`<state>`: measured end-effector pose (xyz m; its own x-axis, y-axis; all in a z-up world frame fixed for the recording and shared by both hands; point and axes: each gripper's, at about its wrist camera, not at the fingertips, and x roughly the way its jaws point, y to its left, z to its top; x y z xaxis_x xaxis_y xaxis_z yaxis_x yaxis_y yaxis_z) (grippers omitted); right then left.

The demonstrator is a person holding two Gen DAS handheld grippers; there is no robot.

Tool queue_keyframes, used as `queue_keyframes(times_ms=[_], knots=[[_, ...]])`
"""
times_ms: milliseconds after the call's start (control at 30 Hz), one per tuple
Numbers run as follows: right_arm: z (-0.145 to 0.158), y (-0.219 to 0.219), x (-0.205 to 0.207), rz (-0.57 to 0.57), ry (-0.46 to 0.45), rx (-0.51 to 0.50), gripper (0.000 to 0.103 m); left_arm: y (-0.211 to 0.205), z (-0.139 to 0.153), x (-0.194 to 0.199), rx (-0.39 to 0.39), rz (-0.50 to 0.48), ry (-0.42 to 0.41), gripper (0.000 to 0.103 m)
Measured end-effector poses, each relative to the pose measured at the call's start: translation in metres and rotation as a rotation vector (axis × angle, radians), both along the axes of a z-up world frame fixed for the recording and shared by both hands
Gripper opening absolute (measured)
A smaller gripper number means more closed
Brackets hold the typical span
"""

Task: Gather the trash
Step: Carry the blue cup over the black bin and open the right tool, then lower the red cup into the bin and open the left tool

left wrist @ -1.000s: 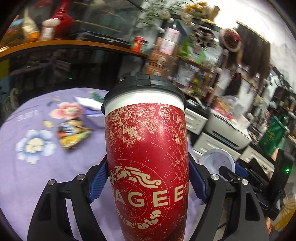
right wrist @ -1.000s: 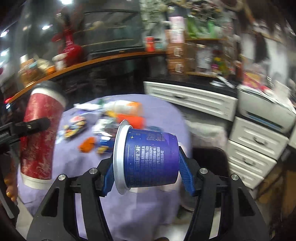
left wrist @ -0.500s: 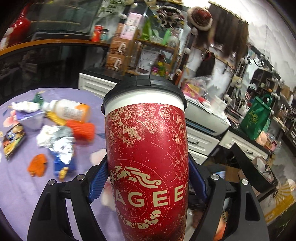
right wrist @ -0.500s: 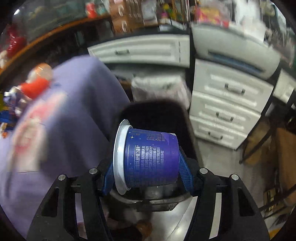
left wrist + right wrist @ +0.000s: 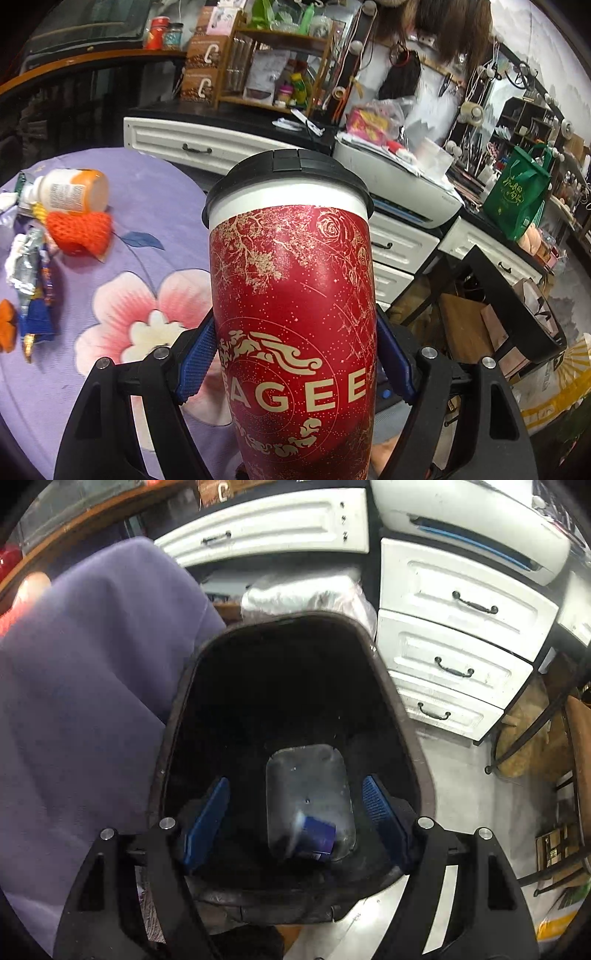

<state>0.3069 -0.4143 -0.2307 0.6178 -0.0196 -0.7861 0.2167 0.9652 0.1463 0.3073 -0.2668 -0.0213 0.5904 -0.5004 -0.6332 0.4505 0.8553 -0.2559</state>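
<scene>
My left gripper (image 5: 293,354) is shut on a tall red paper cup (image 5: 291,317) with gold print and a black lid, held upright above the edge of the purple flowered tablecloth (image 5: 147,280). My right gripper (image 5: 295,819) is open and empty, over the mouth of a black trash bin (image 5: 402,716). A blue cup (image 5: 314,836) lies at the bottom of the bin, blurred. More trash lies on the cloth at the left: a white bottle with an orange cap (image 5: 70,190), an orange knitted piece (image 5: 79,232) and crumpled wrappers (image 5: 31,273).
White drawer cabinets (image 5: 454,646) and a white printer (image 5: 480,524) stand behind the bin. The purple cloth (image 5: 81,686) hangs just left of the bin. A clear plastic bag (image 5: 306,592) lies behind it. A green bag (image 5: 517,195) and cluttered shelves fill the back.
My right gripper has opened and let the blue cup go into the bin. My left gripper has swung right with the red cup in it.
</scene>
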Motion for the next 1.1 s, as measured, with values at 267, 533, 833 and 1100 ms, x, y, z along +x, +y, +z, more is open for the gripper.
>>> queue_keyframes(times_ms=[267, 533, 833, 1100], knots=[[0.036, -0.019, -0.054, -0.091, -0.062, -0.189, 0.077, -0.042, -0.025, 0.014, 0.057, -0.031, 0.039, 0.077], [0.043, -0.058, -0.135, -0.212, -0.088, -0.185, 0.079, -0.088, -0.075, 0.032, 0.151, -0.017, 0.096, 0.077], [0.053, -0.053, -0.187, -0.218, -0.131, -0.189, 0.079, -0.115, -0.118, 0.059, 0.244, 0.048, 0.095, 0.077], [0.058, -0.049, -0.196, -0.221, -0.167, -0.163, 0.079, -0.122, -0.136, 0.066, 0.29, 0.055, 0.094, 0.082]])
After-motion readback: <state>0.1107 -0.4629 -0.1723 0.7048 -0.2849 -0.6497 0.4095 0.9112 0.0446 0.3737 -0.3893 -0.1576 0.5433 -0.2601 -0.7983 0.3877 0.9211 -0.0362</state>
